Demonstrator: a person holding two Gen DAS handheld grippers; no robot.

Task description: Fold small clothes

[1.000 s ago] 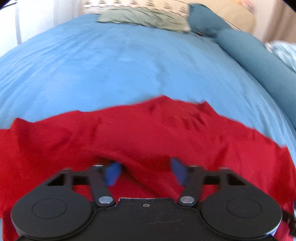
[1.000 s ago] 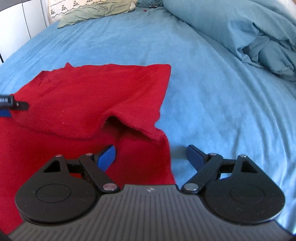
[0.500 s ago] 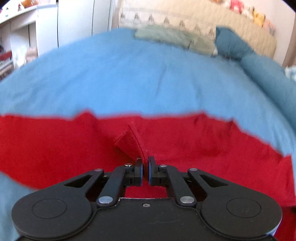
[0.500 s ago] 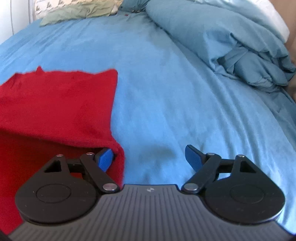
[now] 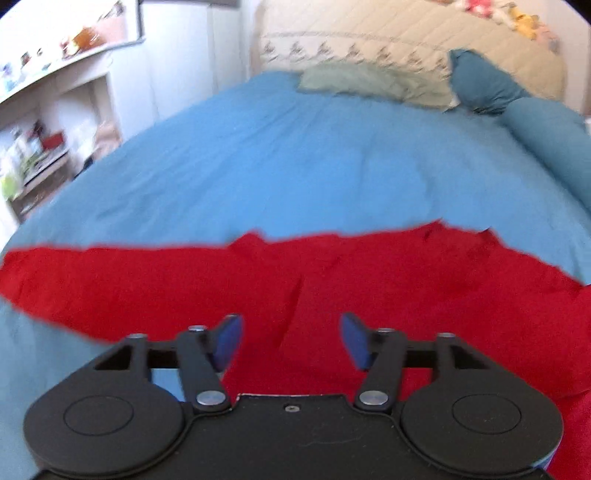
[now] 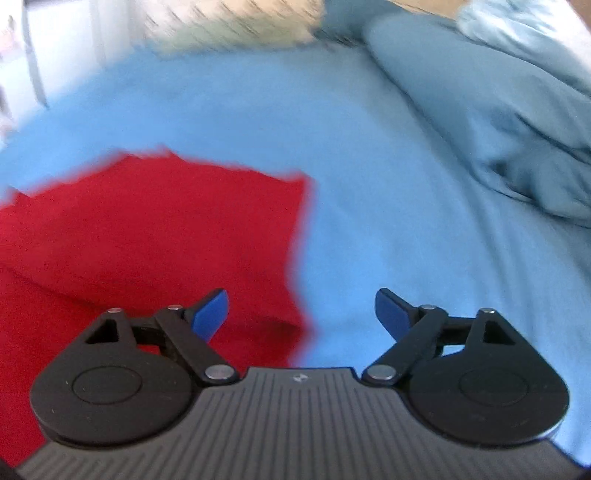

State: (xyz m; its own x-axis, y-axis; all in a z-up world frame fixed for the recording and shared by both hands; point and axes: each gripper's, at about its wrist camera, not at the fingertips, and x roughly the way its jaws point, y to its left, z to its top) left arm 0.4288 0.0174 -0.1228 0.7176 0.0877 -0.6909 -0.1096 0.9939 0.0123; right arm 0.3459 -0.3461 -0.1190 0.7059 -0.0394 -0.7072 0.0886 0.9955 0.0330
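Left wrist view, change: the left gripper (image 5: 291, 341), pinched on a raised fold of the red garment (image 5: 369, 280) half a second ago, now has its jaws spread wide and holds nothing; the pinched ridge has dropped into a shallow crease.
Left wrist view, meaning: the carried edge appears to be laid down, so one fold looks finished.
Left wrist view, garment position: a wide red band across the near part of the blue bedsheet (image 5: 280, 158), directly under and ahead of the blue fingertips (image 5: 227, 341).
Left wrist view, room: green pillow (image 5: 369, 79) and teal pillow (image 5: 484, 83) at the far end, against a quilted cream headboard (image 5: 406, 33); white shelving (image 5: 48, 122) at far left, blurred.

Right wrist view, change: the right gripper (image 6: 301, 314) was spread apart a second ago and remains so, holding nothing; the view is motion-blurred, and the garment now sits nearer the frame's middle than half a second ago.
Right wrist view, garment position: red garment (image 6: 155, 236) at near left, an upper layer lying over a lower one; its right edge falls between the jaws.
Right wrist view, meaning: the doubled layer suggests a fold in place; further folds probably remain.
Right wrist view, surface: blue bedsheet (image 6: 388, 221), with a rumpled blue duvet (image 6: 498, 122) at right.
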